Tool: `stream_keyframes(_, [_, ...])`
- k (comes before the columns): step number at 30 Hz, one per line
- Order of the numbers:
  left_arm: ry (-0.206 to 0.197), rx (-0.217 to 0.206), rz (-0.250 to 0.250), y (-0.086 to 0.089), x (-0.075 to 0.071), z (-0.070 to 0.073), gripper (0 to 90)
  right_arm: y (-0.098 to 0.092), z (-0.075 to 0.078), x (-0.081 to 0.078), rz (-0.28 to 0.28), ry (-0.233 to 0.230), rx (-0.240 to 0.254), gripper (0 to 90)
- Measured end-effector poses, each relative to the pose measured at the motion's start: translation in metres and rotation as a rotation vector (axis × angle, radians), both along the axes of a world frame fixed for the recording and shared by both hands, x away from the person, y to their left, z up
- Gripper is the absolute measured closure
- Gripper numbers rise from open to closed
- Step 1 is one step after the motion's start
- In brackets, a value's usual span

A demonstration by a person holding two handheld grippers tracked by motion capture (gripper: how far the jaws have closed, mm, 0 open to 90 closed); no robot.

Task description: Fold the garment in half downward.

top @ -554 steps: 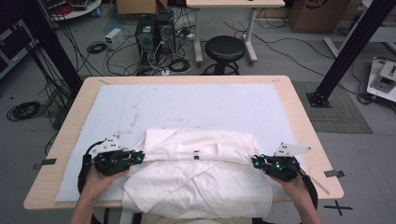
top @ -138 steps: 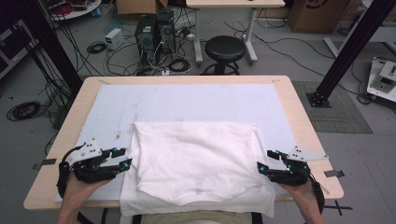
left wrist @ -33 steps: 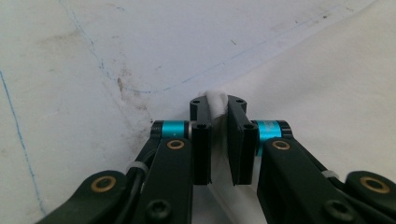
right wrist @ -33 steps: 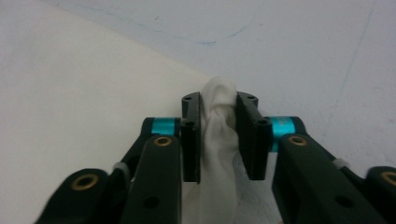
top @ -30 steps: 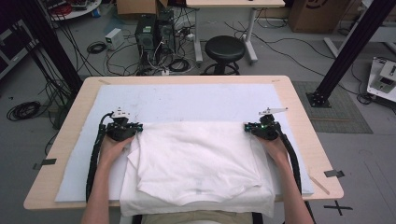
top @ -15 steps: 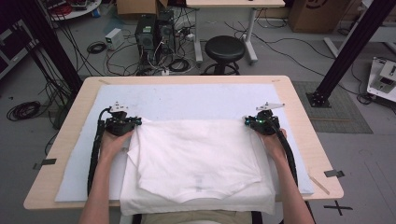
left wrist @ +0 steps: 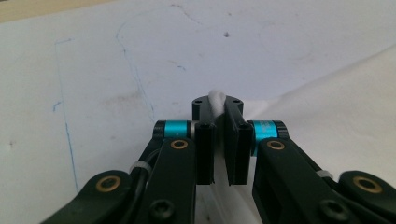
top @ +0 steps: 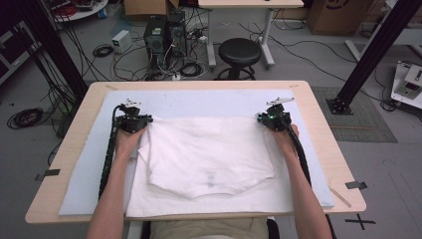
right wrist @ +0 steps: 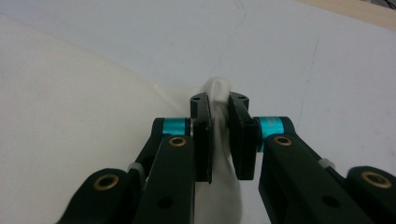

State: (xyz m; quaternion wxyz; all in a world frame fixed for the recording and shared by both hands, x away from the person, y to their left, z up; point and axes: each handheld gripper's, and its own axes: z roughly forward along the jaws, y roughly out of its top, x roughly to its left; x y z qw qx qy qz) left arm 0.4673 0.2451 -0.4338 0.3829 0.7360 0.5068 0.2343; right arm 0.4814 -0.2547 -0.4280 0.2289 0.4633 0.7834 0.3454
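Left claw (top: 144, 121): forearm extended up left side of surface (top: 199, 85), jaws clamped on far-left corner of white shirt (top: 209, 154). Shirt spread flat between both claws. Right claw (top: 263, 119): forearm extended likewise, jaws clamped on far-right corner, cloth bunched between pads.

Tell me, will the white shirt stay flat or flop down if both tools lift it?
The white shirt would probably flop and sag between the left tool and right tool; it bunches softly where pinched. It looks thin, likely light.
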Motion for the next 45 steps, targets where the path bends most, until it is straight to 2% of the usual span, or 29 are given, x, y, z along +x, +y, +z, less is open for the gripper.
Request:
stream_keyframes(2, [-0.014,0.005,0.009,-0.001,0.005,0.001,83.8,0.001,0.001,0.004,-0.002,0.000,-0.008,81.9])
stream_keyframes(3, [-0.004,0.003,0.012,-0.001,0.009,0.002,83.8,0.003,0.002,0.011,-0.010,0.000,-0.019,81.8])
stream_keyframes(7, [0.013,-0.010,0.023,-0.002,0.020,0.001,83.7,0.004,0.001,0.025,-0.021,0.010,-0.029,81.7])
stream_keyframes(9, [0.025,-0.012,0.024,-0.002,0.025,-0.001,83.7,0.005,-0.001,0.029,-0.024,0.009,-0.044,81.6])
stream_keyframes(12, [0.025,-0.012,0.024,-0.002,0.025,-0.001,83.7,0.006,-0.001,0.031,-0.022,0.004,-0.056,81.6])
stream_keyframes(13, [0.031,-0.004,0.034,-0.005,0.030,-0.005,83.7,0.006,-0.001,0.031,-0.022,0.004,-0.056,81.6])
stream_keyframes(14, [0.025,0.004,0.034,-0.006,0.031,-0.005,83.7,0.007,-0.002,0.036,-0.017,0.001,-0.085,81.5])
stream_keyframes(16, [0.022,0.033,0.029,-0.010,0.032,-0.007,83.7,0.006,-0.002,0.039,-0.021,0.012,-0.088,81.5])
stream_keyframes(20, [0.022,-0.033,0.050,-0.006,0.036,-0.012,83.7,0.004,-0.002,0.046,-0.027,0.020,-0.089,81.5])
stream_keyframes(23, [0.012,-0.048,0.059,-0.006,0.038,-0.016,83.7,0.004,-0.004,0.050,-0.027,0.020,-0.103,81.6])
stream_keyframes(26, [0.019,-0.044,0.050,-0.006,0.038,-0.016,83.6,0.005,-0.008,0.052,-0.039,0.029,-0.099,81.2])
stream_keyframes(27, [0.015,-0.051,0.046,-0.006,0.038,-0.016,82.9,0.005,-0.011,0.053,-0.034,0.034,-0.105,79.0])
stream_keyframes(28, [0.020,-0.038,0.045,-0.006,0.037,-0.016,80.5,0.006,-0.012,0.052,-0.041,0.040,-0.098,74.3])
stream_keyframes(30, [0.031,-0.016,0.048,-0.005,0.035,-0.014,65.9,0.004,-0.011,0.051,-0.082,0.040,-0.090,55.4])
stream_keyframes(31, [0.033,-0.016,0.047,-0.003,0.034,-0.013,60.0,0.001,-0.009,0.051,-0.093,0.043,-0.078,49.5])
stream_keyframes(33, [0.039,-0.020,0.044,-0.002,0.031,-0.007,51.8,-0.006,-0.005,0.047,-0.092,0.057,-0.027,45.2])
stream_keyframes(36, [0.033,-0.009,0.011,-0.004,0.020,0.005,48.9,-0.014,0.000,0.036,-0.077,0.049,0.026,39.8])
stream_keyframes(37, [0.015,-0.006,0.001,-0.006,0.015,0.010,48.5,-0.015,0.001,0.031,-0.063,0.047,0.035,39.4])
stream_keyframes(40, [-0.023,-0.009,-0.047,-0.014,-0.005,0.019,48.2,-0.017,0.002,0.013,-0.025,0.043,0.033,37.9])
stream_keyframes(42, [-0.032,0.026,-0.096,-0.019,-0.022,0.022,48.2,-0.017,0.002,0.000,0.005,0.044,0.034,37.2])
stream_keyframes(43, [-0.035,0.030,-0.107,-0.021,-0.030,0.022,48.1,-0.017,0.002,-0.008,0.019,0.040,0.034,37.2])
stream_keyframes(45, [-0.037,-0.002,-0.128,-0.021,-0.047,0.021,48.0,-0.016,0.003,-0.024,0.041,0.024,0.029,37.2])
